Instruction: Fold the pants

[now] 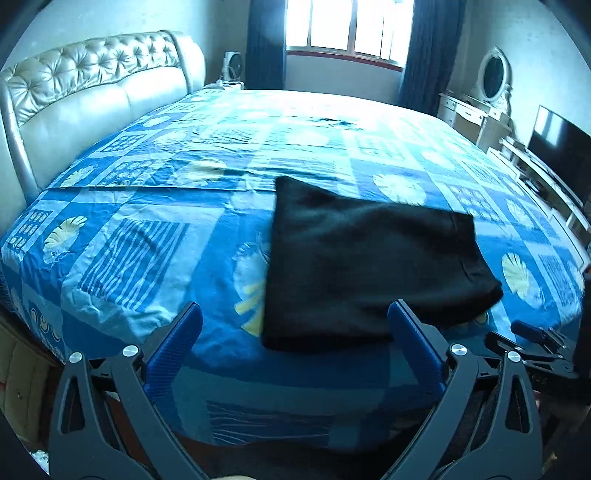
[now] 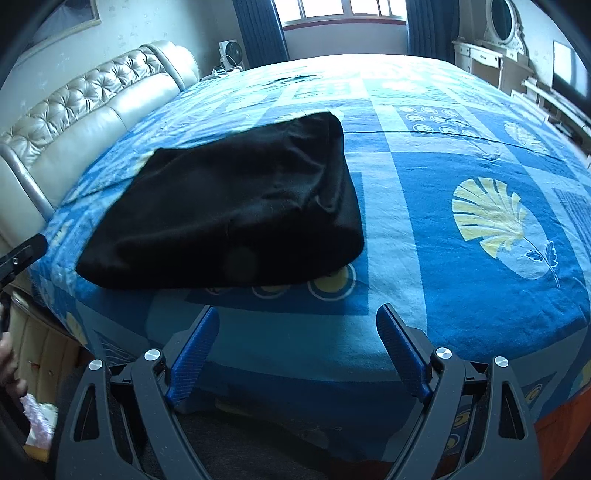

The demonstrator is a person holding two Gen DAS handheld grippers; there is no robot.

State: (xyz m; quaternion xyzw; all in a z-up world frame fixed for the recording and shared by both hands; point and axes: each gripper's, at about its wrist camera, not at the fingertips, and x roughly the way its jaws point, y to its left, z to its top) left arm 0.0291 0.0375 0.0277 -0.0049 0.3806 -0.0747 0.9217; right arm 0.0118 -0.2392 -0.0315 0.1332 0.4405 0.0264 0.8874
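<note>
Bedroom setting: a bed [image 1: 155, 236] with a blue patterned sheet fills both views, with a tufted headboard [image 1: 92, 92] at its left and a window [image 1: 351, 26] beyond its far edge.

Pants [image 1: 369, 266]: black, folded into a compact rectangle, lying flat on the bed near its front edge. Neither tool touches them.

Left wrist view:
- Left tool [image 1: 295, 314]: jaws wide apart, nothing between the pads. Its right fingertip [image 1: 400, 314] overlaps the front edge of the pants in the picture; contact cannot be confirmed.
- The pants lie ahead and to the right of centre.
- Part of the right tool [image 1: 532, 332] shows at the lower right, just beside the pants' right corner.
- A dark screen [image 1: 561, 155] stands right of the bed, and a dresser [image 1: 476, 110] with an oval mirror [image 1: 493, 74] beyond it. These appear larger here than in the other view.

Right wrist view:
- Right tool [image 2: 297, 314]: jaws wide apart, nothing between the pads, hovering over bare sheet in front of the pants.
- The pants [image 2: 236, 206] lie ahead and to the left, showing their thick rounded folded edge on the right side.
- A shell print [image 2: 491, 218] on the sheet lies well right of the pants.
- A fan [image 2: 231, 53] stands beside the headboard.
- A hand [image 2: 9, 365] shows at the far left edge, below bed level, with a pink item [image 2: 37, 424] under it. Only this view shows these.
</note>
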